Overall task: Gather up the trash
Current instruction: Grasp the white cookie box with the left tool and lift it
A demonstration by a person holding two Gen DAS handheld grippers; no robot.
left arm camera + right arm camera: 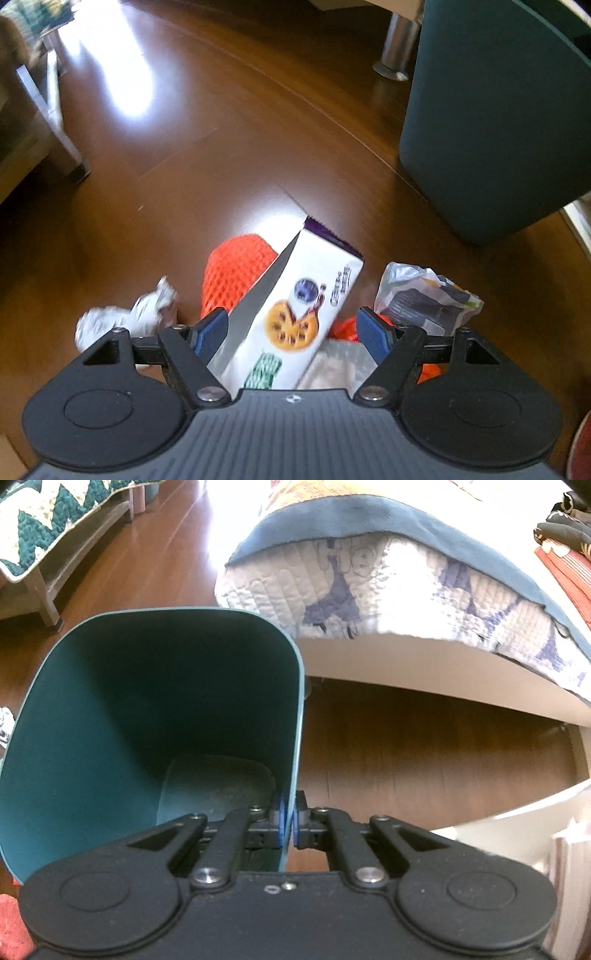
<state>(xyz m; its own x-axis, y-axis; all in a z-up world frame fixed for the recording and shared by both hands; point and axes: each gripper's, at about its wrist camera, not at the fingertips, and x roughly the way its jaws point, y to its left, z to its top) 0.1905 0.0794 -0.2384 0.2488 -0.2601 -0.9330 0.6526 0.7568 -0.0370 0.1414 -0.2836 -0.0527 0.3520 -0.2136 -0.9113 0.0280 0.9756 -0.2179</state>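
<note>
Right tongs (289,825) clamped on the teal bin (155,686) wall by the bed (388,583). Left tongs (293,332) apart, straddling a cookie box (295,314) on the floor (184,166); orange mesh (232,273), crumpled paper (125,321), wrapper (428,295) beside it.

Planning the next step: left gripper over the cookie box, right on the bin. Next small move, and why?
Probably close the left gripper on the cookie box: its jaws stand open with the box between them, untouched. The right gripper already pinches the teal bin wall.

one bin (155,701), one box (295,314), two wrappers (424,295), one net (232,273)
</note>
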